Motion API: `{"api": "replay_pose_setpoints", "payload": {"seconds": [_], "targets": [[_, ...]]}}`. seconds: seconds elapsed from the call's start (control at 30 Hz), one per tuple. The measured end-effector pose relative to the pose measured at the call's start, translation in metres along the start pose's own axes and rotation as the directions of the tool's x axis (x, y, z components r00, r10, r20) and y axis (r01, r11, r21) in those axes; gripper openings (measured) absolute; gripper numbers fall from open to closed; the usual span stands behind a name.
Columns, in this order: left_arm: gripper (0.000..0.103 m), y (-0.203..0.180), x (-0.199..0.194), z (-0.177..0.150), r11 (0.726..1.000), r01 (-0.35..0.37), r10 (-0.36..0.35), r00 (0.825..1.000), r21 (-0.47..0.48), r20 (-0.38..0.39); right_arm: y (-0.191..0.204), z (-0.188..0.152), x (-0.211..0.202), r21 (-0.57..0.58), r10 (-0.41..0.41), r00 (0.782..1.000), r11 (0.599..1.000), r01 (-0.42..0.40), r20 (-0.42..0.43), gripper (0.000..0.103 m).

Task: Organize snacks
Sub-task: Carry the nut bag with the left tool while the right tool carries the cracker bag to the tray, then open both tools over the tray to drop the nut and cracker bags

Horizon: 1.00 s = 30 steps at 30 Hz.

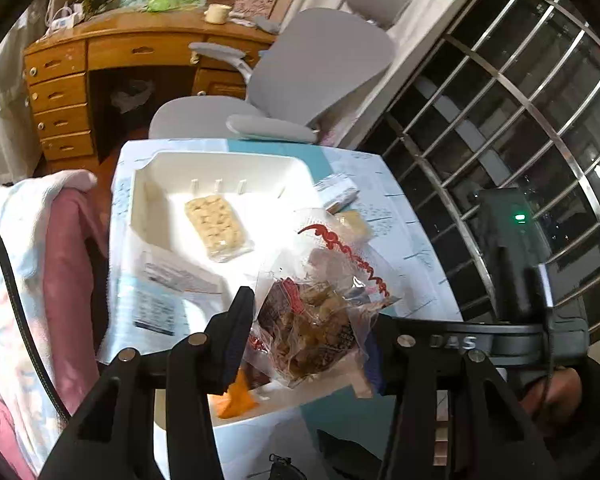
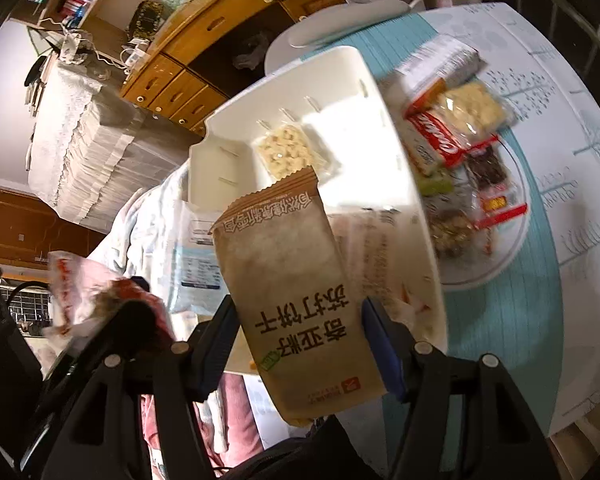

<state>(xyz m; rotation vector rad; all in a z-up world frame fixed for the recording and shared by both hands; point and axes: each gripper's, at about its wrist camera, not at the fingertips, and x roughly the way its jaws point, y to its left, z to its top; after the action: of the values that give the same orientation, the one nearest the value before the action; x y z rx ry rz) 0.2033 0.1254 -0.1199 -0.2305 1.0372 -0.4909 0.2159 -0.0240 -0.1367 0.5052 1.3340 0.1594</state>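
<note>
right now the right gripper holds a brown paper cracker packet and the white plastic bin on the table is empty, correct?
Not quite. The white plastic bin is not empty: a clear-wrapped pale cracker pack lies in it, as the right wrist view shows. The right gripper does hold the brown paper cracker packet.

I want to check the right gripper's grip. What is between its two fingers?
The brown cracker packet stands between the fingers of the right gripper, held above the white bin. The right wrist view shows it.

Bright glare washes the white bin; heavy fisheye bending, dark corners, motion blur
</note>
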Motion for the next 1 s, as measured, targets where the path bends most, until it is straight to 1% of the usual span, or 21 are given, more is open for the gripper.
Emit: {"api": "replay_pose_setpoints", "payload": {"seconds": [0.17,0.2,0.23,0.3,0.33,0.37,0.43,0.53,0.63,0.8,1.0], "targets": [[0.049,0.022,0.007,-0.001,0.999,-0.040,0.039,0.998,-0.028,-0.045,0.013,0.001,0.009,-0.020,-0.009,1.000,1.000,0.009,0.001,0.064],[0.053,0.026,0.007,-0.001,0.999,-0.036,0.035,0.998,-0.034,-0.047,0.014,0.001,0.010,-0.019,-0.011,1.000,1.000,0.011,-0.004,0.064],[0.059,0.029,0.007,-0.002,0.999,-0.032,0.030,0.998,-0.041,-0.046,0.014,0.000,0.011,-0.017,-0.011,1.000,1.000,0.010,-0.008,0.065],[0.069,0.034,0.006,-0.003,0.998,-0.038,0.036,0.998,-0.052,-0.043,0.014,0.000,0.011,-0.009,-0.018,1.000,1.000,0.018,-0.014,0.071],[0.073,0.036,0.005,-0.004,0.997,-0.045,0.043,0.998,-0.063,-0.041,0.013,0.000,0.010,-0.007,-0.027,1.000,1.000,0.027,-0.014,0.079],[0.074,0.039,0.005,-0.004,0.996,-0.043,0.040,0.998,-0.075,-0.040,0.013,-0.001,0.009,-0.005,-0.039,0.999,0.999,0.039,-0.009,0.084],[0.075,0.046,0.004,-0.006,0.993,-0.037,0.034,0.999,-0.113,-0.034,0.012,-0.003,0.005,-0.003,-0.038,0.999,0.999,0.038,0.000,0.085],[0.075,0.052,0.004,-0.009,0.989,-0.040,0.035,0.999,-0.145,-0.034,0.010,-0.006,-0.002,-0.005,-0.048,0.999,0.999,0.048,0.015,0.086],[0.075,0.053,0.004,-0.012,0.986,-0.046,0.040,0.998,-0.158,-0.039,0.009,-0.010,-0.008,-0.004,-0.051,0.998,0.999,0.051,0.024,0.086],[0.075,0.048,0.003,-0.018,0.985,-0.044,0.038,0.998,-0.164,-0.041,0.004,-0.014,-0.018,-0.008,-0.048,0.998,0.999,0.049,0.051,0.086],[0.075,0.026,0.003,-0.023,0.987,-0.056,0.051,0.998,-0.152,-0.039,-0.010,-0.014,-0.032,-0.034,-0.036,0.996,0.999,0.039,0.080,0.086]]}}
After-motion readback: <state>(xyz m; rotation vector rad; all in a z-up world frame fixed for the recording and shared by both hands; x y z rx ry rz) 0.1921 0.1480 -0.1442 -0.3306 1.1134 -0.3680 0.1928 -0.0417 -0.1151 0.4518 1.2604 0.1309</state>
